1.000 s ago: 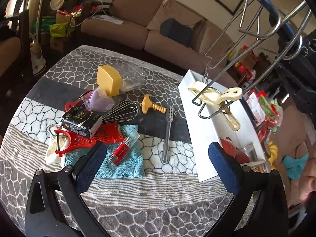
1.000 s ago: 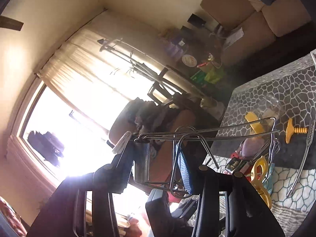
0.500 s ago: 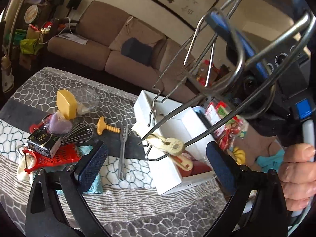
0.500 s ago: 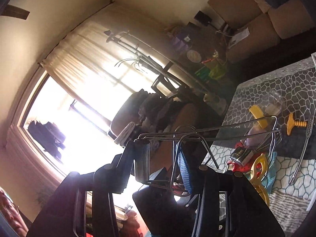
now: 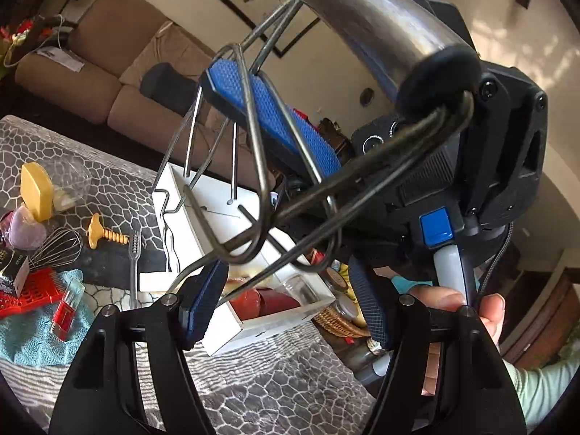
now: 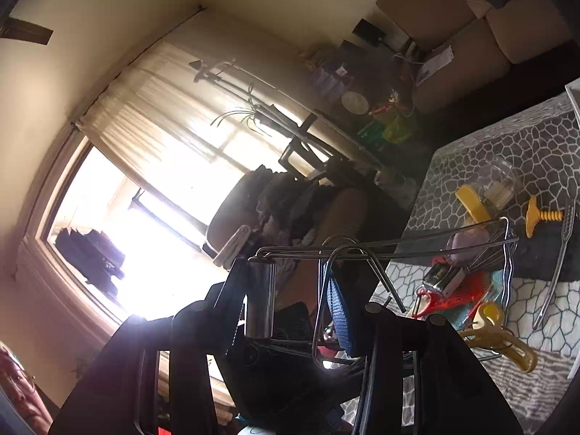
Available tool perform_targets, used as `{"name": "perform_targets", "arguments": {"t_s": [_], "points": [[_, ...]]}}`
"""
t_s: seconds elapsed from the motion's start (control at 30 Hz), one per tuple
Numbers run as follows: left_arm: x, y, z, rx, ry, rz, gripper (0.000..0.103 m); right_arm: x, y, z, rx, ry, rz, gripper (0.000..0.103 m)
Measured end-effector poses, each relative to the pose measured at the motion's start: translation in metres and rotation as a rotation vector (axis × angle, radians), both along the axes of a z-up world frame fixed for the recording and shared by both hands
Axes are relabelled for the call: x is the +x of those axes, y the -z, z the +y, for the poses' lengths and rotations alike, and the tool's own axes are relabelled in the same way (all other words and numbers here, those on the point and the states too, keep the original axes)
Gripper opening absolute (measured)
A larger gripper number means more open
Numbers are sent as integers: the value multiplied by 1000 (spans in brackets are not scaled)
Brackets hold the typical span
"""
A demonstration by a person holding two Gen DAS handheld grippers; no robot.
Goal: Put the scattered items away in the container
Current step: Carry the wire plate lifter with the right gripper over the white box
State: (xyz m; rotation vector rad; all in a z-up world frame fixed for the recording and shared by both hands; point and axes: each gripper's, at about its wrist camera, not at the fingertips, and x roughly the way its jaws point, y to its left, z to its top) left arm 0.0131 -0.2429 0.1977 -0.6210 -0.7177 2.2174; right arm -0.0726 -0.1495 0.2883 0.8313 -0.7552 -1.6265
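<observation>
On the left of the table the clutter is unmoved: a yellow block, a whisk, a yellow corkscrew and a red grater on a teal cloth. Since a second ago the left gripper has swung up toward the white box, and its jaws are closing on wires of the wire tool, not yet pinching them. The right gripper remains clenched on the tool's steel handle, a yellow clip dangling from the wires. Likely a handover or a steadying hold before the tool goes into the box.
</observation>
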Motion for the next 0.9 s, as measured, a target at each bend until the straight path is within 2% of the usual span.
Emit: {"name": "perform_targets", "arguments": {"t_s": [0.03, 0.1, 0.17, 0.27, 0.3, 0.37, 0.43, 0.53, 0.57, 0.63, 0.77, 0.9], "points": [[-1, 1, 0, -20, -15, -10, 74, 1, 2, -2, -1, -10, -8, 45], [-3, 4, -2, -53, -38, -38, 74, 2, 2, -2, -8, -16, -15, 45], [-3, 7, -13, -13, -43, -53, 74, 1, -1, -2, 9, -14, -1, 45], [2, 3, -40, 89, -66, -32, 84, -4, 0, 3, 1, 11, -4, 45], [4, 1, -47, 103, -82, -21, 88, -5, -1, 5, 0, 21, -2, 45], [6, 0, -58, 105, -114, -22, 90, -8, 0, 8, -1, 33, -4, 45], [6, 0, -62, 56, -163, -31, 90, -12, 0, 12, 7, 57, -2, 45], [3, -3, -50, -123, -241, -36, 90, -18, -1, 21, 8, 85, -10, 45], [2, -4, -41, -187, -250, -29, 90, -19, -1, 24, 9, 92, -12, 45], [0, -2, -23, -263, -220, -18, 95, -18, -5, 31, 14, 107, -4, 45], [-10, 7, 16, -346, -171, -27, 98, -19, -16, 46, 13, 146, 8, 45], [-13, 12, 34, -349, -146, -45, 98, -25, -29, 68, 49, 200, 28, 45]]}}
